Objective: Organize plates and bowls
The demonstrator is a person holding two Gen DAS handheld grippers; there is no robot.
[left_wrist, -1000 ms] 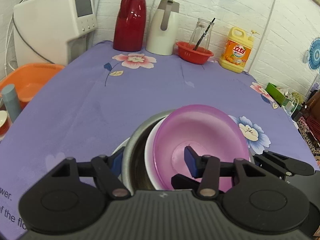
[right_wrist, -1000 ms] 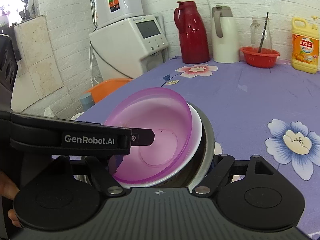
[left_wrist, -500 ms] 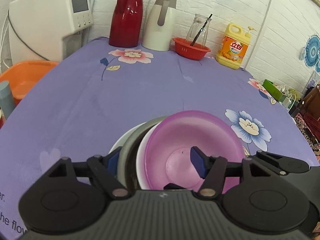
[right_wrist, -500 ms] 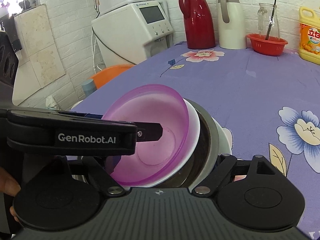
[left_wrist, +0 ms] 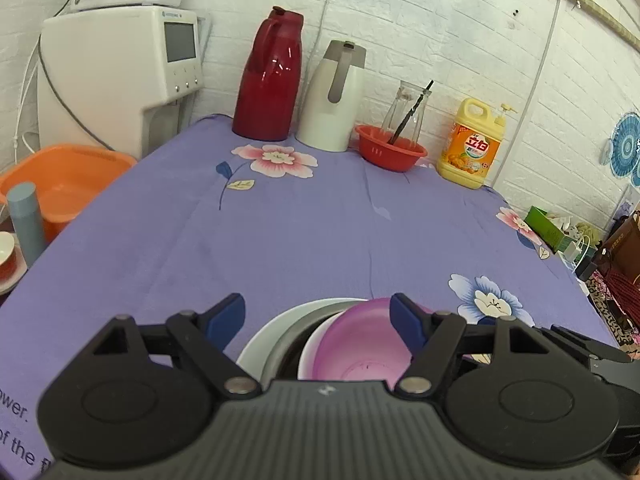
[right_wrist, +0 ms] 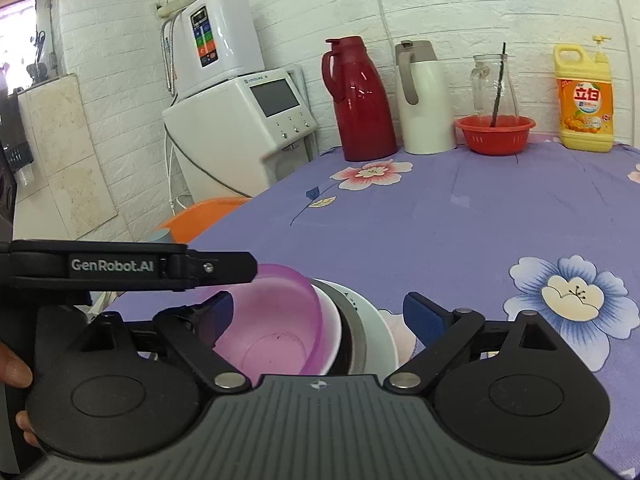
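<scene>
A nested stack sits at the table's near edge: a translucent pink bowl (left_wrist: pixel 360 348) inside a white bowl (right_wrist: pixel 332 328), inside a steel bowl (left_wrist: pixel 288 340), on a white plate (left_wrist: pixel 260 340). The pink bowl also shows in the right wrist view (right_wrist: pixel 272 320). My left gripper (left_wrist: pixel 318 318) is open and empty, raised above the stack's far rim. My right gripper (right_wrist: pixel 318 314) is open and empty, its fingers on either side of the stack above it. The left gripper's body (right_wrist: pixel 132 266) crosses the right wrist view.
At the back of the purple floral tablecloth (left_wrist: pixel 320 232) stand a red thermos (left_wrist: pixel 268 80), a white jug (left_wrist: pixel 336 96), a red basket (left_wrist: pixel 390 152) with a glass carafe, and a yellow detergent bottle (left_wrist: pixel 474 148). A white dispenser (left_wrist: pixel 120 72) and orange basin (left_wrist: pixel 64 180) are left of the table.
Both grippers opened wider and rose up and back from the bowls. The left finger left the inside of the pink bowl. The stack now sits lower in both views.
</scene>
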